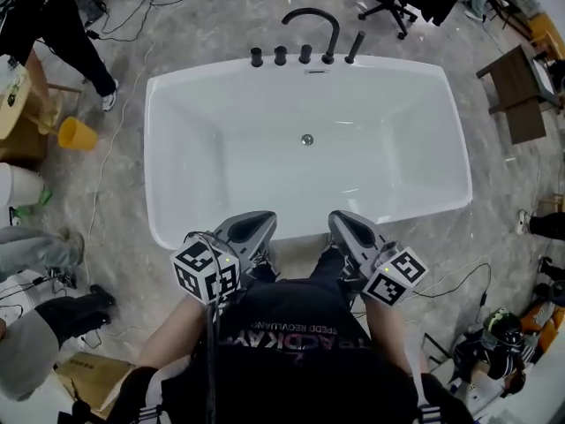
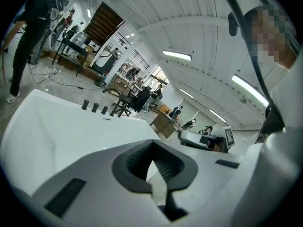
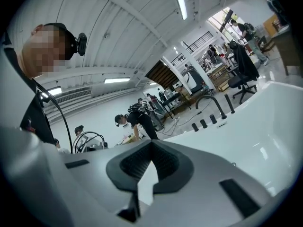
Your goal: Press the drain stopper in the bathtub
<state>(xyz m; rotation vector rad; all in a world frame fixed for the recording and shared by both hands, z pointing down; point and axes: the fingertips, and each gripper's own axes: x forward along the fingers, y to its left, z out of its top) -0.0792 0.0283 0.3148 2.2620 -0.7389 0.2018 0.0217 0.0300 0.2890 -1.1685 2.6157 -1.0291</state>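
The small round chrome drain stopper point(image 1: 306, 139) lies ahead on the white bathtub point(image 1: 424, 148) floor, between the left hand-held gripper point(image 1: 253, 225) and right hand-held gripper point(image 1: 346, 225) (both pressed together, empty), the right marginally nearer.

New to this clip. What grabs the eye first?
A big white bathtub fills the middle of the head view, with a small round drain stopper at the centre of its floor and a black arched faucet on the far rim. The left gripper and right gripper hang side by side at the near rim, jaws together on nothing, well short of the stopper.
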